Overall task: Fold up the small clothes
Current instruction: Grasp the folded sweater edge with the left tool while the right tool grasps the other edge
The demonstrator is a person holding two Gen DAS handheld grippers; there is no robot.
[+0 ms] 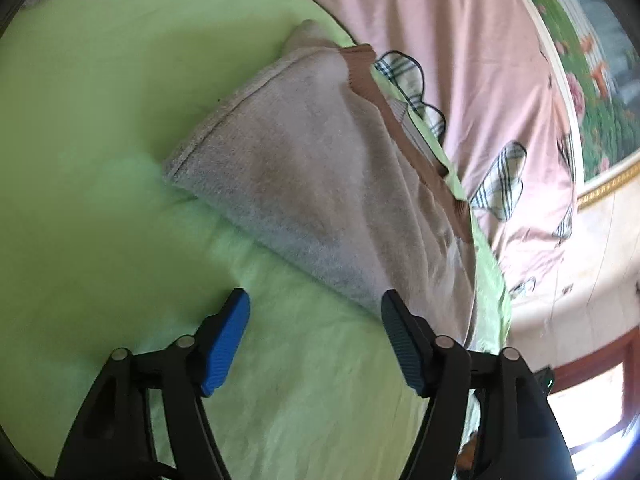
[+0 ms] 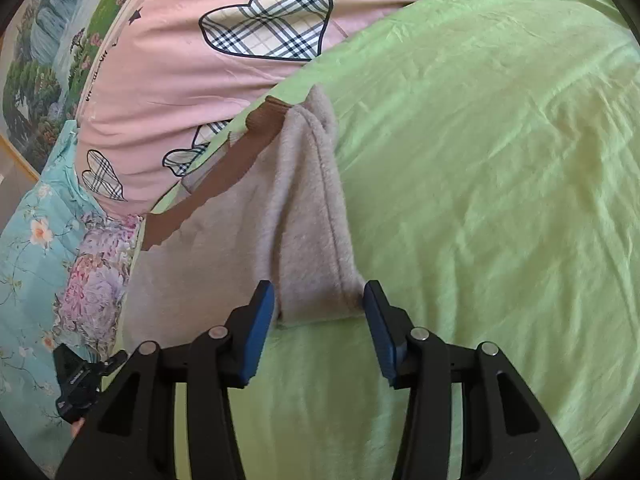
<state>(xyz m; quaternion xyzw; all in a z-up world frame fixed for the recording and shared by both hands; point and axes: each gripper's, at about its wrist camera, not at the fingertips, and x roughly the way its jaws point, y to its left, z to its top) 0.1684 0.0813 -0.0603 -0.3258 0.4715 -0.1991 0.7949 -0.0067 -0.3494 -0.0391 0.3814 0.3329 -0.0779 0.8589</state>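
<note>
2 grippers stand empty, left gripper (image 1: 316,340) spread wide over the green sheet (image 1: 100,160), right gripper (image 2: 320,320) half-spread astride the near hem of the folded beige garment (image 2: 296,216) running toward 12 o'clock; next fold likely needs both corners pinched evenly.

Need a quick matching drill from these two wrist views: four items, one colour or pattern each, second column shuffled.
Column 1:
1. fleece garment
2. garment trim band
3. sheet
4. quilt

Column 2:
A. pink with plaid hearts
B. light green
C. beige-grey
D. brown

Pairs: 1-C, 2-D, 3-B, 4-A
</note>
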